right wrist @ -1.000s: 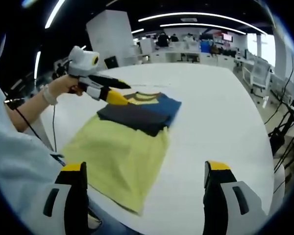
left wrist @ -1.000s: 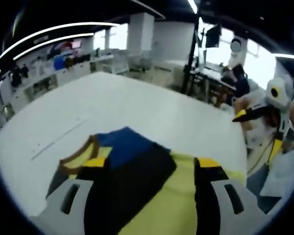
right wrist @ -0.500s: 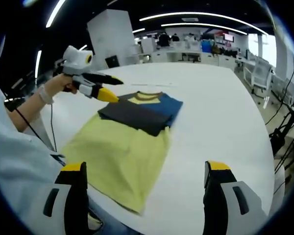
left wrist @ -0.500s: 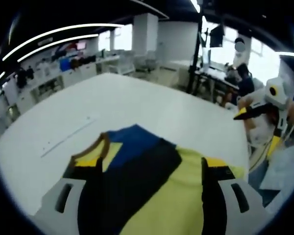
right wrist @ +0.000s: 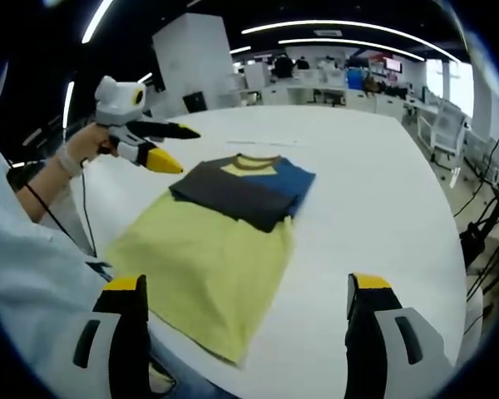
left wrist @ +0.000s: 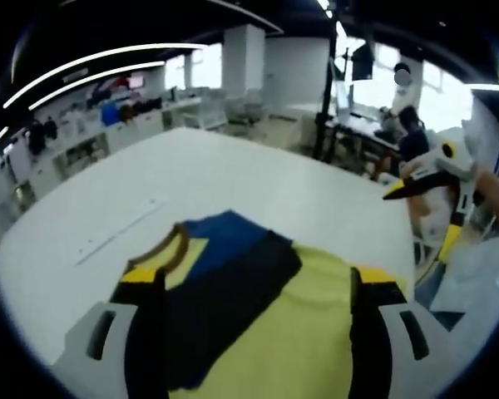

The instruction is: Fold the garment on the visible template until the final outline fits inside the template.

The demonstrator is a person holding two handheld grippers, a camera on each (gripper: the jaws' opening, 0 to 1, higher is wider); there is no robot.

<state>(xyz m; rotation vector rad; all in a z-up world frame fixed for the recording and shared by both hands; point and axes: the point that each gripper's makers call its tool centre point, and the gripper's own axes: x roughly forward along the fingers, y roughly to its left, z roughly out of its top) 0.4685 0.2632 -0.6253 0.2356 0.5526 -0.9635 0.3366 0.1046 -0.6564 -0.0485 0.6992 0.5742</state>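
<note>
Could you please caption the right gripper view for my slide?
Left gripper held open above a partly folded yellow, blue and dark garment on a white table.

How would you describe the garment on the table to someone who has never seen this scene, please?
On the large white table, near the edge closest to the person, lies a partly folded T-shirt. Its lower body is plain yellow, with dark grey and blue sleeve panels folded across the top below a brown-trimmed collar. It is the table's one coloured cloth.
</note>
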